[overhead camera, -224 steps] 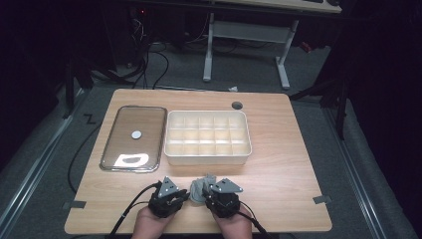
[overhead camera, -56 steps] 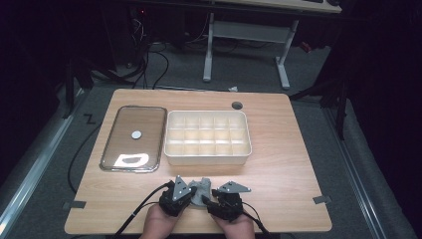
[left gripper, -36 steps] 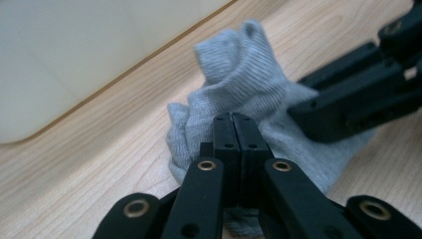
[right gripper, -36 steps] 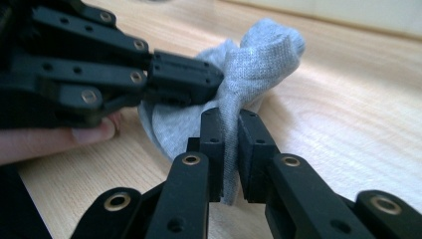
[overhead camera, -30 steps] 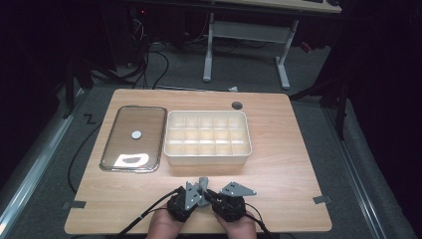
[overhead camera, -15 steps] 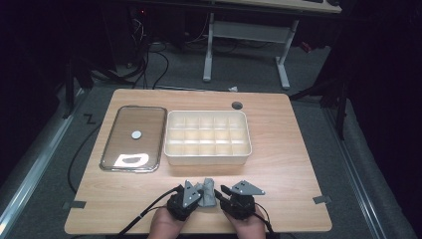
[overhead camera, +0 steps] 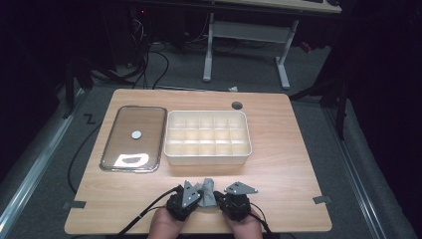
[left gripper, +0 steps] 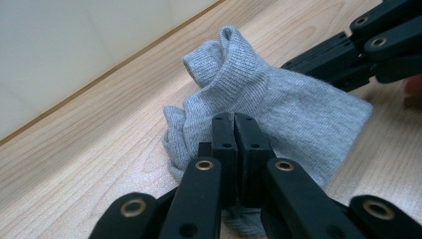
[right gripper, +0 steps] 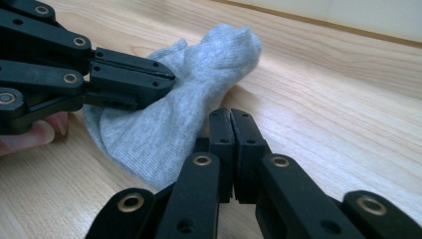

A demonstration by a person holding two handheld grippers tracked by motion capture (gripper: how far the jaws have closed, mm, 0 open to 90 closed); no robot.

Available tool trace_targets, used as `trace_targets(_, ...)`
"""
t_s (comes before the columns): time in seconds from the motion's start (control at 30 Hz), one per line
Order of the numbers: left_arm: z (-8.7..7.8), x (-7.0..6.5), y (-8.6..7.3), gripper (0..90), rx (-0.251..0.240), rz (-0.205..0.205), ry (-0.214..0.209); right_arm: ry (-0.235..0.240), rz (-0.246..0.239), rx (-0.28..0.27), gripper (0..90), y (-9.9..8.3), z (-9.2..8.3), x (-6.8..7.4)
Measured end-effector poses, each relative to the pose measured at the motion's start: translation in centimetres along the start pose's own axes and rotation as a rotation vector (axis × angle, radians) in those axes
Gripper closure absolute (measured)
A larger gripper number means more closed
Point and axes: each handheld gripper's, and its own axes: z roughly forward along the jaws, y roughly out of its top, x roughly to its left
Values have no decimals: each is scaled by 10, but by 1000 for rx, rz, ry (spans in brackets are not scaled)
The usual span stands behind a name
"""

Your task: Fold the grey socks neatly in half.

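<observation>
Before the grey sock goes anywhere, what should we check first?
1. Left hand-held gripper shut on the small grey knitted sock: ok.
2. Right hand-held gripper shut on the sock, after its jaws just closed: ok, the cloth runs in under them.
3. Sock bunched between both grippers at the wooden table's near edge: ok.
4. Cream plastic divided box compartments free: ok.
5. Clear lid with metal rim lying beside the box, apart from it: ok.
6. Sock folded neatly: cannot tell.

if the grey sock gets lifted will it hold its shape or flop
The grey sock will probably flop: it is soft knit, already crumpled and folded. It is likely light and unlikely to roll. The left gripper and right gripper are both shut on it.
</observation>
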Motion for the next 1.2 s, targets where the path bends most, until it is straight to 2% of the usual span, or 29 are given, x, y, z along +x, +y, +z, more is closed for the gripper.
trace_targets(0.07,0,0,0,880,0,2,2,13,-13,2,899,1,2,2)
trace_targets(0.2,0,0,0,879,1,3,2,35,-36,-47,896,6,1,8)
trace_targets(0.27,0,-1,0,880,-1,4,4,41,-43,-52,897,8,1,11)
trace_targets(0.47,0,-1,0,879,2,8,8,68,-35,-68,900,8,1,12)
trace_targets(0.63,0,-2,0,872,0,12,13,71,-44,-76,900,8,0,12)
trace_targets(0.77,-3,11,-2,809,-20,-91,-75,50,-61,-74,900,6,0,11)
trace_targets(0.93,-6,11,-2,727,-33,-95,-81,42,-47,-64,897,5,1,7)
trace_targets(1.07,-20,15,2,670,-106,-115,-89,38,-52,-61,888,4,0,5)
trace_targets(1.1,-20,15,2,652,-106,-115,-89,38,-50,-60,885,4,0,6)
trace_targets(1.13,-30,19,2,635,-142,-117,-73,38,-50,-59,883,4,0,6)
trace_targets(1.2,-32,20,1,635,-147,-115,-62,39,-51,-59,881,4,0,6)
